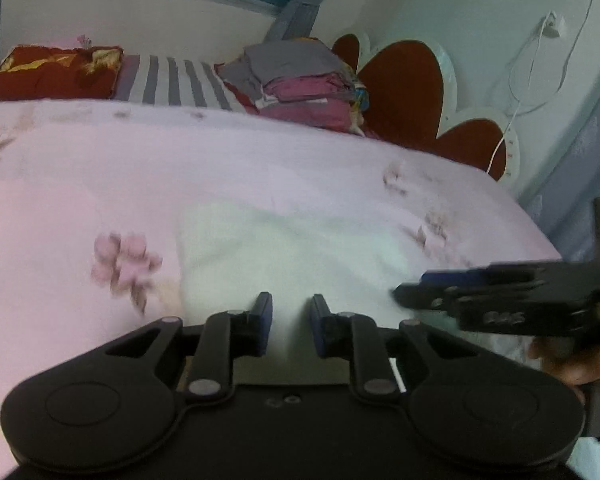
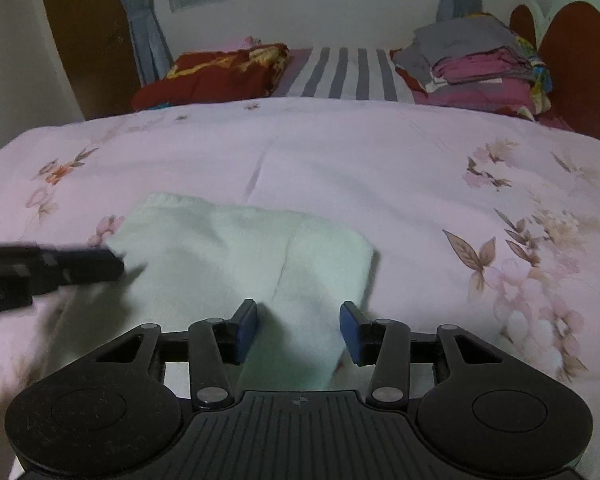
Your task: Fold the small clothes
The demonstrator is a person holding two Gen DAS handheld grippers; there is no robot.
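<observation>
A pale, fuzzy cloth, folded with a crease down its middle, lies flat on the bed just ahead of both tongs, left and right, which gape empty.

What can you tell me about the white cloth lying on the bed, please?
The white cloth is a small, pale, soft-looking piece, terry-like in texture, already folded into a rough rectangle with a seam or fold line running down its middle. It lies flat on the pink floral bedsheet, near its front edge. The open right gripper straddles its near end, and the left gripper, also open, is at its other side. Whether either touches the cloth cannot be told.
</observation>
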